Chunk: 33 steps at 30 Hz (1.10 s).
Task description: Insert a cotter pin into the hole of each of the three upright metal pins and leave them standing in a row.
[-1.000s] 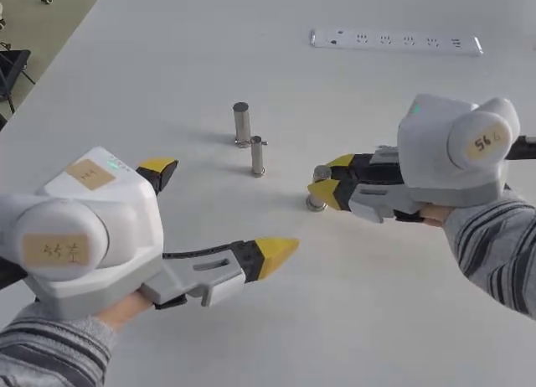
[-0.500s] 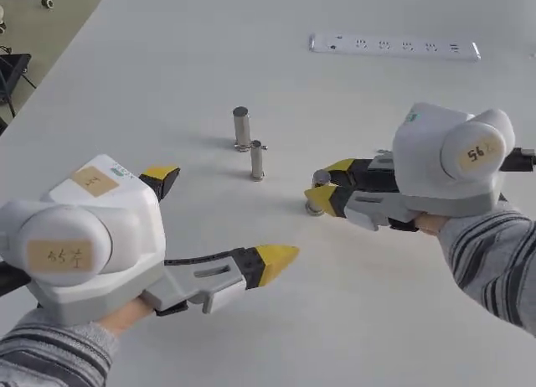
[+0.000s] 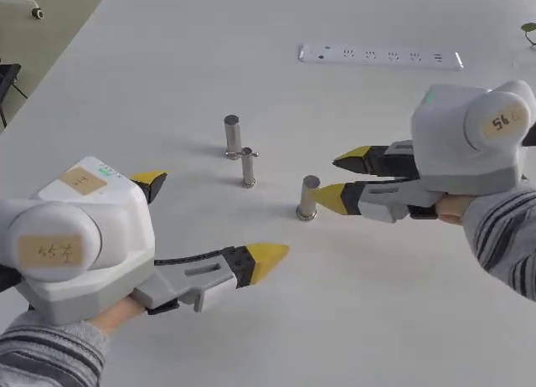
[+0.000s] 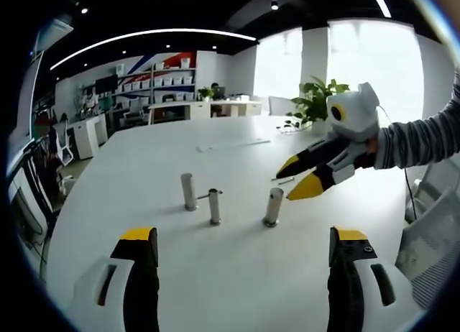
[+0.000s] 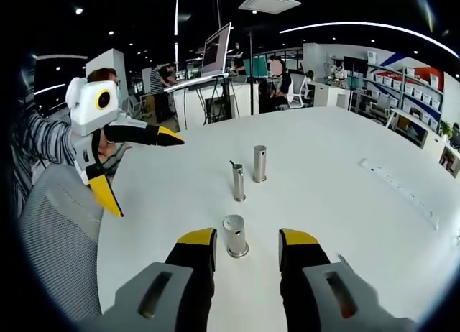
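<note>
Currently the right gripper [image 3: 328, 182] is hovering with fingers spread, the nearest pin [image 3: 307, 197] standing upright on the tabletop [image 3: 377, 303] just ahead of the tips, long axis vertical. The left gripper [image 3: 213, 217] is sitting well apart, fingers also spread, so the right is nearer.

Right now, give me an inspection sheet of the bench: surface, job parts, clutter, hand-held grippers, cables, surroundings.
Surface: white table, no marks seen.
Job's things: far pin, middle pin and near pin, all upright; cotter pin through the middle pin, none seen in the other two.
Clutter: power strip on the far side.
Grippers: left hand-held gripper open, empty; right hand-held gripper open, tips beside the near pin, not gripping.
Cables: nothing seen.
Surroundings: office desks, plant.
</note>
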Available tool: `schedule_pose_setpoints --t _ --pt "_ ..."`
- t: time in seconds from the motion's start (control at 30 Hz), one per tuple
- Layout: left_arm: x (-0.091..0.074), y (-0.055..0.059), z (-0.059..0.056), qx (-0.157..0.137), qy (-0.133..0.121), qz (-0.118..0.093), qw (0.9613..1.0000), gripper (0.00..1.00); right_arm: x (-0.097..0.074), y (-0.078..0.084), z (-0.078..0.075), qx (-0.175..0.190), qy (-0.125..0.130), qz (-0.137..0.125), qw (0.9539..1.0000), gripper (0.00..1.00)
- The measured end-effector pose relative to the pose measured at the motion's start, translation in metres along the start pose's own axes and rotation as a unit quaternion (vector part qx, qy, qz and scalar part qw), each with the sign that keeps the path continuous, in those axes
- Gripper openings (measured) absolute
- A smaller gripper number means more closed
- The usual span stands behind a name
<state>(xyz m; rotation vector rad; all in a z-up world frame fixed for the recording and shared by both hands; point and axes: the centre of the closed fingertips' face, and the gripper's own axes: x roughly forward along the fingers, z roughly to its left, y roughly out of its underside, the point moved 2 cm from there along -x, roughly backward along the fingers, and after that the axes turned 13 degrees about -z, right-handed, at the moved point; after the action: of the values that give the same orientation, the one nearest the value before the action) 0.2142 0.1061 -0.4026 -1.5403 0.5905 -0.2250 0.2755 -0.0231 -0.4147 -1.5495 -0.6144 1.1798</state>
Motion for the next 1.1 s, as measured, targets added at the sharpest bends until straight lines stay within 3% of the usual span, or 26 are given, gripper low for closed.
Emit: schedule_pose_setpoints --t 0.17,0.23,0.33,0.5,0.57,0.73,0.93,1.1 --pt "-0.001 -0.003 0.000 0.006 -0.001 -0.003 1.0000 0.99 -0.015 0.004 -0.011 -0.014 0.006 0.030 0.9994 0.31" --pt "-0.001 -0.004 0.000 0.009 0.000 0.000 1.0000 0.99 -0.023 0.010 -0.022 -0.022 0.023 0.057 0.9979 0.31" --pt "-0.003 -0.008 -0.002 0.013 0.001 0.000 0.9999 0.99 -0.029 0.015 -0.035 -0.015 0.033 0.069 0.9970 0.30" --pt "-0.004 -0.009 -0.002 0.010 -0.001 -0.001 0.9999 0.99 -0.040 0.033 -0.061 -0.016 0.051 0.129 0.9902 0.28" --pt "-0.005 -0.009 -0.001 0.011 -0.002 0.002 0.9999 0.98 -0.040 0.036 -0.069 -0.022 0.049 0.136 0.9892 0.28" --pt "-0.007 -0.008 0.002 0.018 -0.011 0.007 0.9998 0.96 -0.044 0.048 -0.086 -0.037 0.045 0.182 0.9815 0.26" --pt "-0.008 -0.007 0.002 0.028 -0.013 0.007 0.9995 0.93 -0.038 0.060 -0.105 -0.037 0.038 0.209 0.9764 0.19" --pt "-0.007 -0.007 0.001 0.036 -0.013 0.008 0.9992 0.90 -0.035 0.068 -0.109 -0.038 0.032 0.226 0.9728 0.14"
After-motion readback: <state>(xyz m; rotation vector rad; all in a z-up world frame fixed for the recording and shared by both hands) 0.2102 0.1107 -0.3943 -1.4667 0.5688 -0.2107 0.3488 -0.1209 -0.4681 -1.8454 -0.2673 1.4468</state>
